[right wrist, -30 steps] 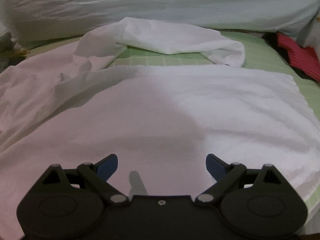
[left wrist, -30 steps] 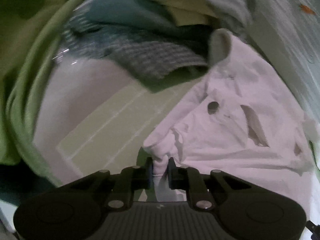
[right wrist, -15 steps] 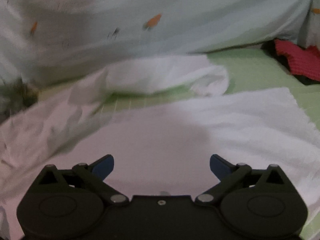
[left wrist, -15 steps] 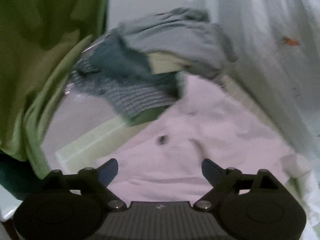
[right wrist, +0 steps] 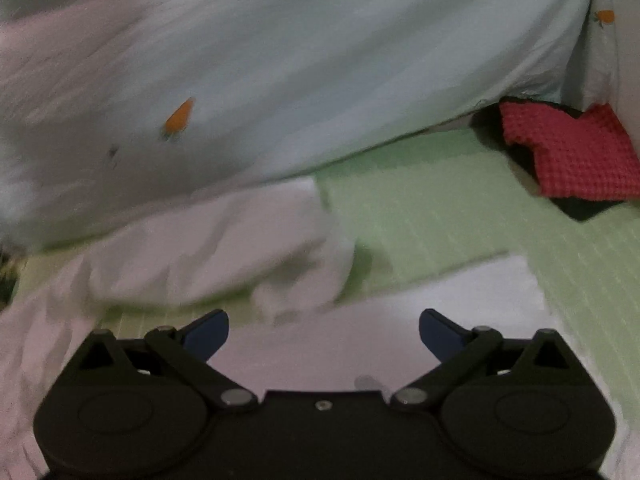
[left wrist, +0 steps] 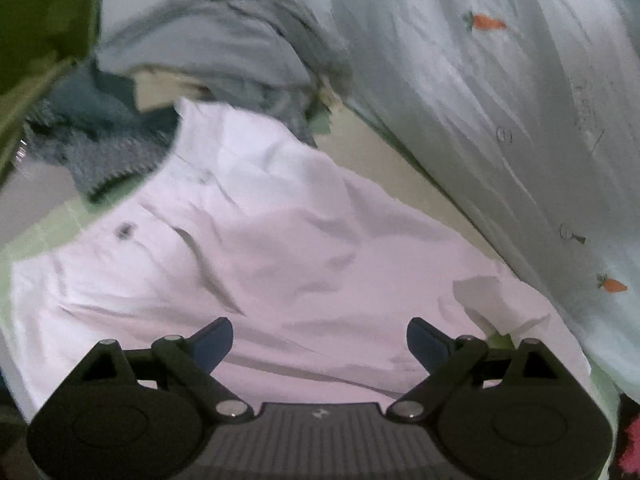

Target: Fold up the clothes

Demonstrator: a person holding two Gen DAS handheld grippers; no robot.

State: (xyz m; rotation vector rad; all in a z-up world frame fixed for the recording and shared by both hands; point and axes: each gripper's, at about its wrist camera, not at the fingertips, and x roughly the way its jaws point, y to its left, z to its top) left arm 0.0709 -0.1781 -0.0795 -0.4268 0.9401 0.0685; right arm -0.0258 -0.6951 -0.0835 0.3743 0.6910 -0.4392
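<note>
Garment: white shirt [left wrist: 280,248] spread on green mat [right wrist: 440,208], creased. Thin, limp, light — drapes, bunches easily. Left gripper [left wrist: 320,340] and right gripper [right wrist: 324,332]: jaws spread, empty. Pinch sleeve [right wrist: 224,248] at 11 o'clock, probably cuff end — view blurred.

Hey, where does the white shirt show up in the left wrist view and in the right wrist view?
Left wrist: the white shirt fills the centre, ahead of the open left gripper.
Right wrist: white shirt lies lower left, under the open right gripper.
Shared landmark: the carrot-print bedding behind it.
</note>
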